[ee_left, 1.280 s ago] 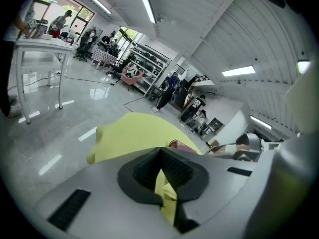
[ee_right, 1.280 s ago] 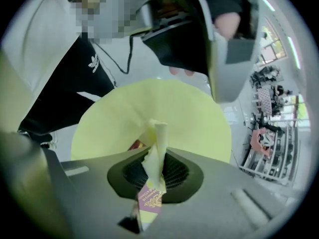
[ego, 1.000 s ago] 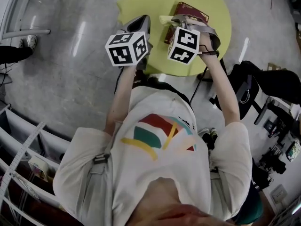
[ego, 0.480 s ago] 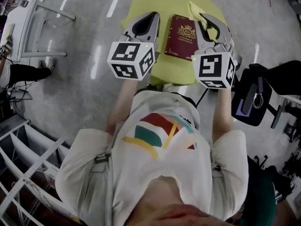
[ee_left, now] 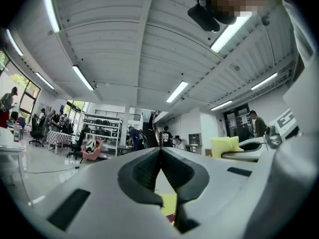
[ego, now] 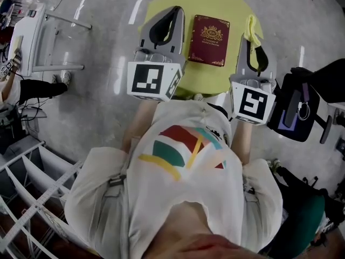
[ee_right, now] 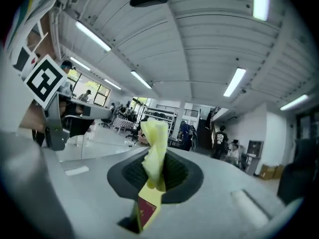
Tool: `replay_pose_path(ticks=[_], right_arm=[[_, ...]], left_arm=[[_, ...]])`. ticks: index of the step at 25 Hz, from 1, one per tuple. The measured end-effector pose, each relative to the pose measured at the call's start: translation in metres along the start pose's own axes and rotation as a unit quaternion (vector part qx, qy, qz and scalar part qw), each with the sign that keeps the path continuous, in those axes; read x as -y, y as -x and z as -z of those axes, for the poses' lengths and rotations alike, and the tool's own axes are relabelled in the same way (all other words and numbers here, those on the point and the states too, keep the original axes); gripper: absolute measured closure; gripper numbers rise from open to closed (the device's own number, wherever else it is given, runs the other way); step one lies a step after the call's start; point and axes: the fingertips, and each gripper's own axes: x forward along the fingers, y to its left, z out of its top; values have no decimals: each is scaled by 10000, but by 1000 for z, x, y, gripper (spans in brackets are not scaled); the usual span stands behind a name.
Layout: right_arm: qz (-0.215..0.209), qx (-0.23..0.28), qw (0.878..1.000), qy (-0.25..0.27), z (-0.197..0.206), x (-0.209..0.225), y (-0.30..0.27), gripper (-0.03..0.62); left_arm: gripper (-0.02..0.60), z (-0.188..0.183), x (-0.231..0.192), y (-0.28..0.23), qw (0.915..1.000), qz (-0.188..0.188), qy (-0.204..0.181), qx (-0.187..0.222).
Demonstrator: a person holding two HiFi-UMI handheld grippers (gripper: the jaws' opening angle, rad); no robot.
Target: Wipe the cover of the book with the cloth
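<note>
A dark red book (ego: 208,39) with a gold crest lies flat and uncovered on the round yellow table (ego: 161,4). Left of the book, over the table, my left gripper (ego: 174,12) is shut and holds nothing; its jaws meet in a closed line (ee_left: 160,152). To the book's right, my right gripper (ego: 251,25) is shut on a yellow cloth (ego: 252,30). In the right gripper view the cloth (ee_right: 154,151) stands up twisted between the pads, with a sliver of the book (ee_right: 144,213) below. The left gripper view also shows the cloth (ee_left: 223,146).
A white metal stand (ego: 46,39) is on the grey floor to the left, beside a person's dark shoe (ego: 40,89). A black chair (ego: 302,99) sits close on the right. White shelving (ego: 32,190) runs along the lower left.
The right gripper has carried the cloth off the book to its right side. Both grippers have drawn apart and back toward me, so the whole book cover now shows.
</note>
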Motion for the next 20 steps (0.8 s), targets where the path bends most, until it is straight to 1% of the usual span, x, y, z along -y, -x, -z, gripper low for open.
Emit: replay_pose_path(ticks=[2,4,8,12,17,20], right_arm=[[17,35,9992,-392,8,3,5,563],[12,56,9983,-582,13,4,9,563],[68,124,9983,-571,13,7,11,565],[20,187,9977,-648,9,7,12,565],[-62,177,9980,-600,9,4,13,565],[-104,200,9981,-573,8,3,12,565]], left_arm=[[566,-7,6,2,9999,-5,-69,154],[566,-13,12,3,9995,-12,-172,279],[566,-18,19,5,9986,-1,-391,368],[566,-18,19,7,9987,-36,-337,368],[566,-21,18,12,9984,-107,-380,401],[566,-18,16,15,9984,-183,-445,303]])
